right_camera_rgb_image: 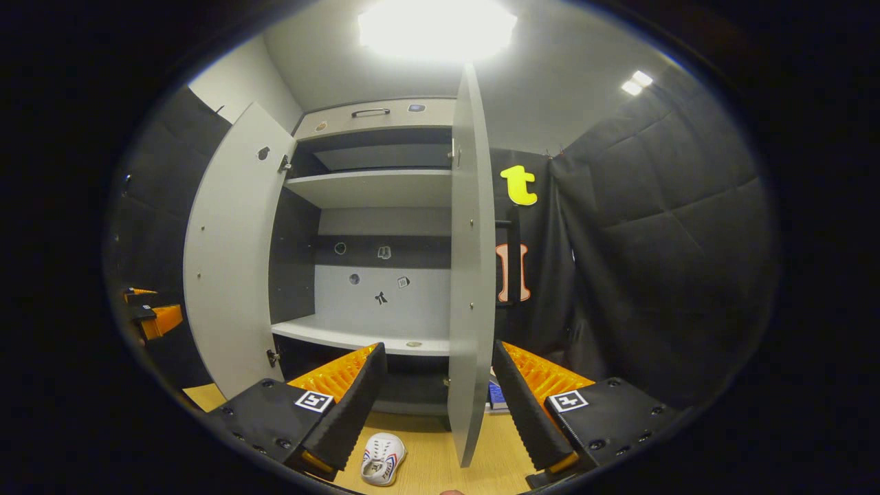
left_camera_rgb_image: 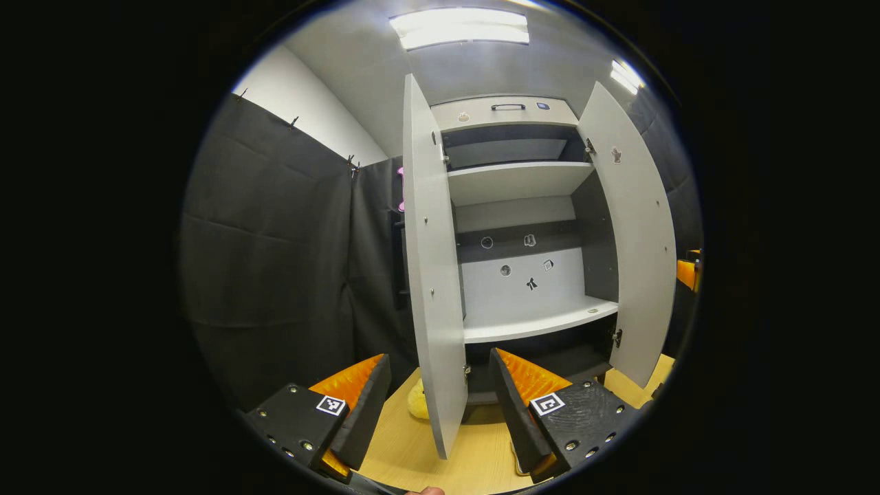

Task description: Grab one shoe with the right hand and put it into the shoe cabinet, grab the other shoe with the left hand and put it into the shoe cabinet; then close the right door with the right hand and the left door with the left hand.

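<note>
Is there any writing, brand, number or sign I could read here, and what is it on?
No readable words or numbers.
Square markers on the left gripper and right gripper: black-and-white patterns, no text.
Stickers inside the shoe cabinet: too small to read.
Print on the shoe: too blurred.

I saw the grey shoe cabinet [right_camera_rgb_image: 385, 185] standing with its left door [left_camera_rgb_image: 433, 275] and right door [right_camera_rgb_image: 471, 261] open, a white shoe [right_camera_rgb_image: 383, 458] lying on the tabletop [right_camera_rgb_image: 426, 460] before it.
</note>
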Motion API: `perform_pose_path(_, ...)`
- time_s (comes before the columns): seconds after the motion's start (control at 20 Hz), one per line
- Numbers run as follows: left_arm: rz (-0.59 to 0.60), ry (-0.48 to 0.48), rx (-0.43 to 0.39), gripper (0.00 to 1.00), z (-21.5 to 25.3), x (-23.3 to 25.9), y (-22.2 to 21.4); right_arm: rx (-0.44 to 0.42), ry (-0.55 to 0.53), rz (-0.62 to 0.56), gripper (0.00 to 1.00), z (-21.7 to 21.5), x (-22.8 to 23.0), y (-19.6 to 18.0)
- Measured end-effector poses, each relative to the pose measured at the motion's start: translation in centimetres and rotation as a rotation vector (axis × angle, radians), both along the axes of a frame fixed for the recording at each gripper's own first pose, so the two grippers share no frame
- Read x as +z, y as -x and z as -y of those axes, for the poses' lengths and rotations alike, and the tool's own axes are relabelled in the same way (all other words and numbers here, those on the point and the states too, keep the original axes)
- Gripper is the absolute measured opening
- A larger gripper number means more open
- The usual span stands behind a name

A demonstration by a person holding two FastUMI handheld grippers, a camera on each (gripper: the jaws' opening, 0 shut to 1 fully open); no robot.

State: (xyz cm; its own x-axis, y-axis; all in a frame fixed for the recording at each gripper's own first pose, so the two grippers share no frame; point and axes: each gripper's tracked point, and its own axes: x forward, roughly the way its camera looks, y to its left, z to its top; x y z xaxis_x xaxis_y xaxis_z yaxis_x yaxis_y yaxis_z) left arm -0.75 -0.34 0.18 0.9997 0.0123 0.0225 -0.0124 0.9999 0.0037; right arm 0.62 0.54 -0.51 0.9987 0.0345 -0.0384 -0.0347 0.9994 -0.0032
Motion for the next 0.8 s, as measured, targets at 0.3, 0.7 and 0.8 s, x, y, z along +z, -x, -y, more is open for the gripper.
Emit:
perform_pose_path(0.3, -0.001, 0.004, -0.009, 0.78, -0.5, -0.3, 0.7, 0.090, 0.015, -0.067, 0.96, -4.3, -2.6, -1.0)
perform_pose_path(0.7, -0.011, -0.003, 0.037, 0.78, -4.2, -0.7, 2.3, 0.213, 0.030, -0.193, 0.97, -11.9, -9.9, -3.7)
perform_pose_path(0.8, -0.006, -0.007, 0.058, 0.78, -5.3, -0.5, 2.8, 0.224, 0.031, -0.249, 0.98, -13.1, -12.7, -4.5)
